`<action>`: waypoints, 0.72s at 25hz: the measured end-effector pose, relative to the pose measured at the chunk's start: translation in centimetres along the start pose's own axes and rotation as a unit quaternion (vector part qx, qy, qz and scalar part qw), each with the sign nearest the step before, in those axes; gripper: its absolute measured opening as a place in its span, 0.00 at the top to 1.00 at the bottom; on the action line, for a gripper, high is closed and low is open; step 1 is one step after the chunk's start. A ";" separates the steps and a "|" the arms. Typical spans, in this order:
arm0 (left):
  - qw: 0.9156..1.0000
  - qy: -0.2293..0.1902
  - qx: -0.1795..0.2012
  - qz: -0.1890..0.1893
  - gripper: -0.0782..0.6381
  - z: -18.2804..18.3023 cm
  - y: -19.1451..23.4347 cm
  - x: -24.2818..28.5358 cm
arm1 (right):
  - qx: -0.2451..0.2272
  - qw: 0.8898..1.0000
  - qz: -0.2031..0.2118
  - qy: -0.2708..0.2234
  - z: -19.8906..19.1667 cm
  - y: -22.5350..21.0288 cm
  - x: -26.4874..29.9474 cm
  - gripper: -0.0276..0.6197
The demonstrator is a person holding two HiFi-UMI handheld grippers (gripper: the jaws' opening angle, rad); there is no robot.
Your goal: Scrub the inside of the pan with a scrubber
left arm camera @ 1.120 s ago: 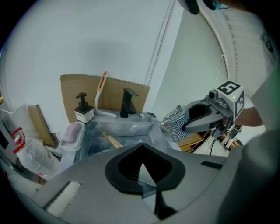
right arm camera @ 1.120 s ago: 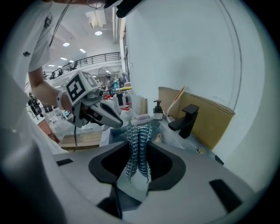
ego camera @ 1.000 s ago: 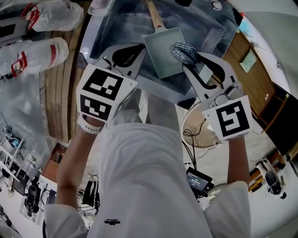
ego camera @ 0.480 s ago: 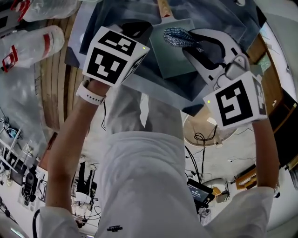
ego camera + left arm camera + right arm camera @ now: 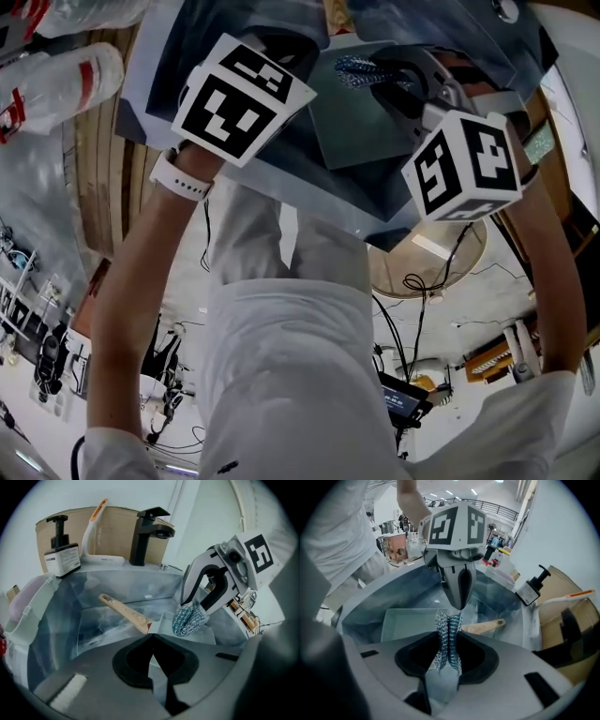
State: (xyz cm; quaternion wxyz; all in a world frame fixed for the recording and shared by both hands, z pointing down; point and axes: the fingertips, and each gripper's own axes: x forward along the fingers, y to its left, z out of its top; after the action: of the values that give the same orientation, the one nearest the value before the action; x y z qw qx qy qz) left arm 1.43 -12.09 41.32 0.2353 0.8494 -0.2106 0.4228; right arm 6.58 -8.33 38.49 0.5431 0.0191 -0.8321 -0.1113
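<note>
So the right gripper (image 5: 447,654) has its jaws clamped tight on the blue mesh scrubber (image 5: 448,632), which hangs right over the square grey pan (image 5: 408,625) in the sink (image 5: 55,620) just ahead of it, while the left gripper (image 5: 152,660) faces it across the pan, jaws pressed together on nothing.

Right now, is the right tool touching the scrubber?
Touching. The right gripper view shows the right tool clamped on the scrubber, with the mesh squeezed between its jaws.

White T-shirt (image 5: 281,375), white wristband (image 5: 179,178)
</note>
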 end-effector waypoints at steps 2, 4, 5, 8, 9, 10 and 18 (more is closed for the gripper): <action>1.000 0.006 0.002 -0.005 0.89 -0.2 0.0 0.7 | -0.009 1.000 0.009 0.009 -0.7 0.2 1.1 0.77; 1.000 0.011 0.007 -0.009 0.89 -0.4 0.0 1.3 | -0.021 0.999 0.015 0.020 -1.2 0.3 2.0 0.77; 1.000 0.014 0.009 -0.011 0.89 -0.6 0.0 1.6 | -0.027 0.999 0.017 0.026 -1.4 0.3 2.4 0.77; 1.000 0.021 0.012 -0.014 0.89 -1.0 0.1 2.4 | -0.032 0.998 0.020 0.042 -1.8 0.3 3.6 0.77; 0.999 0.024 0.015 -0.014 0.89 -1.1 0.1 2.6 | -0.030 0.998 0.022 0.045 -1.9 0.3 3.9 0.77; 0.999 0.028 0.019 -0.014 0.89 -1.2 0.0 2.8 | -0.029 0.998 0.024 0.049 -2.1 0.4 4.2 0.77; 0.999 0.041 0.020 -0.028 0.89 -2.0 -0.7 3.6 | -0.029 0.996 -0.001 0.080 -3.1 -0.1 5.5 0.77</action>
State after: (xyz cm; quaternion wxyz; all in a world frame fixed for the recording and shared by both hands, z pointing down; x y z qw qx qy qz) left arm 2.56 -10.91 45.19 0.2385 0.8415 -0.1688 0.4544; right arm 7.17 -9.81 44.59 0.6083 0.0131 -0.7823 -0.1335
